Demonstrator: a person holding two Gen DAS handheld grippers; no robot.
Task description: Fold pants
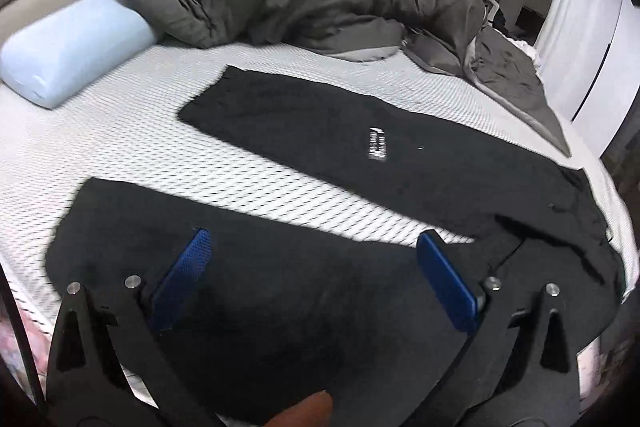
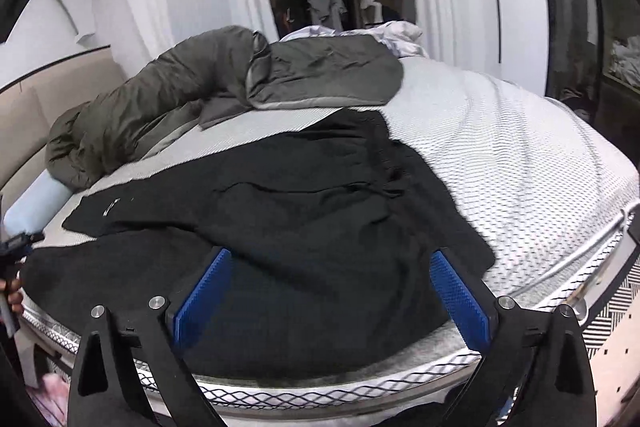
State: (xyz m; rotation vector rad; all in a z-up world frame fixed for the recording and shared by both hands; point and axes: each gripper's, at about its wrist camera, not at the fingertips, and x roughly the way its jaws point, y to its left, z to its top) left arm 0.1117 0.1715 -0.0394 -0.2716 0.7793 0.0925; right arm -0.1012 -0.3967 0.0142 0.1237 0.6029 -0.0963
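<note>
The black fabric pants (image 1: 360, 147) lie spread flat on the white patterned mattress (image 1: 132, 131), legs splayed apart, presumably so one leg can be laid over the other. The left gripper (image 1: 312, 251) hovers over the near leg and the right gripper (image 2: 332, 267) over the waist end, both jaws spread wide, gripping nothing.

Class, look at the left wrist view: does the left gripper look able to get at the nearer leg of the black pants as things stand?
Probably yes. The left gripper hangs over the nearer leg of the black pants with its jaws wide apart, and nothing lies between them and the cloth.
</note>
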